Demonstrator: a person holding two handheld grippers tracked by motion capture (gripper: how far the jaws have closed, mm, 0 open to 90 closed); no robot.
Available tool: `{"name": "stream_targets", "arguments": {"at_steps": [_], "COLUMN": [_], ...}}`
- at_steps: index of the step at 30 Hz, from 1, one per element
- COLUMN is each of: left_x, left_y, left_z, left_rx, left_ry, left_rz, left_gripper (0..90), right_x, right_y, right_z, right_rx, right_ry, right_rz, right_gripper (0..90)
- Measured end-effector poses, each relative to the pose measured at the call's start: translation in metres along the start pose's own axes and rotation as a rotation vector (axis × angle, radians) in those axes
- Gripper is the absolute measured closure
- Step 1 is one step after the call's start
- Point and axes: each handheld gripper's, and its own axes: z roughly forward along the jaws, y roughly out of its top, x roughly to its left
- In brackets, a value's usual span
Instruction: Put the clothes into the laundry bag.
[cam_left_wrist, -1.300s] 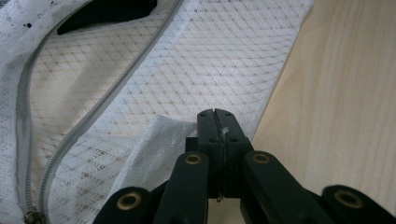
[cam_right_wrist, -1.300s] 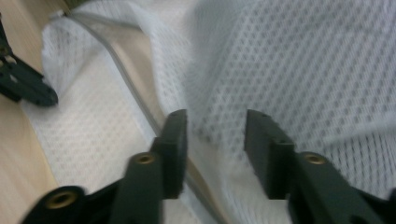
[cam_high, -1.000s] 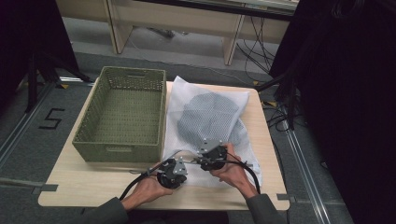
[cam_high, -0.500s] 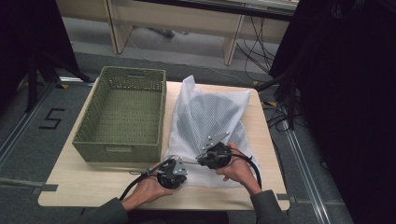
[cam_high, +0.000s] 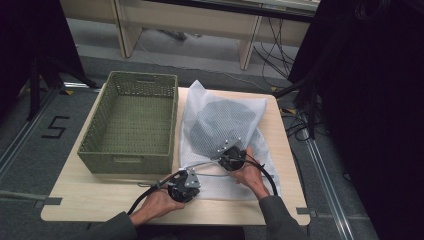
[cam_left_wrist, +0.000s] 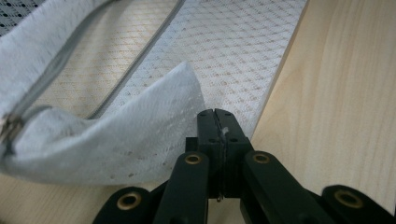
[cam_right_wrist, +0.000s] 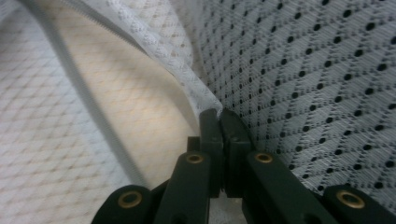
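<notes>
Claws, left (cam_left_wrist: 218, 116) and right (cam_right_wrist: 219, 116), each pinch the white mesh bag (cam_high: 227, 125); floor marking "5" (cam_high: 55, 127).

One mesh bag (cam_high: 225, 125), one green basket (cam_high: 131, 120), two grippers.

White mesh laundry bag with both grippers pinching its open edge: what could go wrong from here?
1. The left gripper clamps only a thin corner of the white mesh laundry bag; it may slip free.
2. The right gripper grips beside the zipper; pulling apart could strain it.
</notes>
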Motion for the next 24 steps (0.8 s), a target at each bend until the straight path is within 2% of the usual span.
{"name": "stream_targets", "arguments": {"at_steps": [1,2,3,4,5,6,7,8,9,10,11,12,13,14,15,17,19,20,21,22,23,24], "left_x": [-0.001,0.000,0.000,0.000,0.003,0.003,0.003,0.001,0.000,0.000,-0.001,-0.002,-0.003,-0.003,-0.003,-0.003,-0.003,-0.003,-0.002,-0.002,-0.003,-0.004], "left_y": [0.000,0.000,-0.001,-0.001,-0.001,-0.001,-0.001,-0.001,0.001,0.002,0.003,0.004,0.005,0.004,0.003,0.000,-0.004,-0.006,-0.008,-0.011,-0.012,-0.015], "left_z": [0.000,0.000,0.000,0.000,-0.004,-0.004,-0.007,-0.008,-0.011,-0.015,-0.020,-0.024,-0.028,-0.032,-0.037,-0.045,-0.053,-0.057,-0.060,-0.063,-0.066,-0.069], "left_rx": [-0.002,-0.004,-0.003,-0.009,0.017,0.003,0.003,-0.038,-0.049,-0.045,-0.064,-0.076,-0.088,-0.097,-0.101,-0.121,-0.136,-0.145,-0.155,-0.156,-0.160,-0.160], "left_ry": [0.000,0.000,-0.003,-0.011,-0.024,-0.028,-0.031,-0.023,-0.028,-0.037,-0.040,-0.041,-0.042,-0.043,-0.034,-0.025,-0.010,-0.010,-0.007,-0.004,0.002,0.006], "left_rz": [-0.013,-0.004,-0.006,-0.024,-0.001,-0.020,-0.013,-0.052,-0.054,-0.049,-0.056,-0.051,-0.070,-0.070,-0.076,-0.089,-0.109,-0.127,-0.136,-0.135,-0.129,-0.144], "left_gripper": [89.0,88.9,88.8,88.0,85.9,85.1,83.8,82.1,79.3,77.4,75.4,72.6,68.3,65.7,63.6,58.5,54.7,53.4,51.3,48.8,48.8,47.5], "right_x": [-0.003,-0.003,-0.002,0.000,0.003,0.005,0.007,0.009,0.013,0.014,0.016,0.013,0.013,0.012,0.010,0.008,0.003,0.003,0.001,-0.002,-0.002,-0.001], "right_y": [0.000,0.001,0.001,0.001,0.000,-0.001,-0.002,-0.004,-0.005,-0.006,-0.007,-0.008,-0.009,-0.010,-0.013,-0.017,-0.021,-0.023,-0.026,-0.029,-0.029,-0.031], "right_z": [0.000,-0.003,-0.005,-0.010,-0.012,-0.016,-0.019,-0.023,-0.027,-0.031,-0.037,-0.041,-0.047,-0.052,-0.056,-0.065,-0.070,-0.073,-0.074,-0.077,-0.077,-0.082], "right_rx": [-0.022,-0.029,-0.042,-0.046,-0.052,-0.051,-0.061,-0.059,-0.052,-0.067,-0.058,-0.109,-0.130,-0.146,-0.174,-0.212,-0.256,-0.260,-0.278,-0.301,-0.301,-0.261], "right_ry": [-0.008,-0.004,0.007,0.040,0.055,0.089,0.097,0.100,0.105,0.111,0.106,0.118,0.103,0.090,0.060,0.049,0.018,0.020,0.001,-0.022,-0.022,0.005], "right_rz": [-0.029,-0.028,-0.027,-0.022,-0.013,-0.028,-0.039,-0.049,-0.028,-0.024,0.002,-0.020,-0.006,0.018,0.016,0.064,0.073,0.099,0.098,0.123,0.123,0.160], "right_gripper": [88.3,87.4,86.2,83.7,79.5,75.9,72.7,71.3,69.4,67.1,64.9,63.2,60.3,57.3,55.4,51.3,47.9,47.3,46.2,44.7,44.7,44.1]}}
